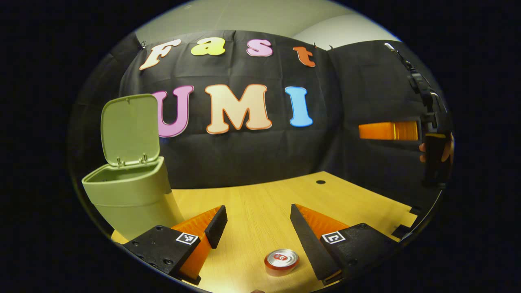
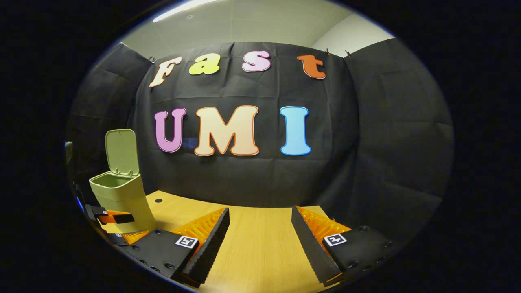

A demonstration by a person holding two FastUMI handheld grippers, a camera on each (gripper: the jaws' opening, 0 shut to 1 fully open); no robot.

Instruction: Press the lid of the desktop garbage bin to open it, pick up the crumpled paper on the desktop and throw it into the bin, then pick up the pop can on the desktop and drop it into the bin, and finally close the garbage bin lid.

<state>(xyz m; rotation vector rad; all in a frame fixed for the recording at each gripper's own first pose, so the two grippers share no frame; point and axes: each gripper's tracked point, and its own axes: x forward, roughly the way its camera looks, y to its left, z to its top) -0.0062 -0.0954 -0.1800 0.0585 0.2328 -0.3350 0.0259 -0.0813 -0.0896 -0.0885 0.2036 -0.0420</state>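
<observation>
The olive-green plastic bin (image 1: 130,195) stands with its hinged lid (image 1: 130,128) upright. A red-rimmed, silver-topped pop can (image 1: 281,261) stands on the wooden surface (image 1: 260,211). The left claw (image 1: 257,228) and right claw (image 2: 260,232) gape wide, holding nothing.

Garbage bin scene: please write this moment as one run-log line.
bin: lid open | pop can: upright on table | left gripper: open above can | right gripper: open, empty

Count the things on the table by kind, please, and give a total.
Bin, lid up: 1
Can: 1
Total: 2
</observation>
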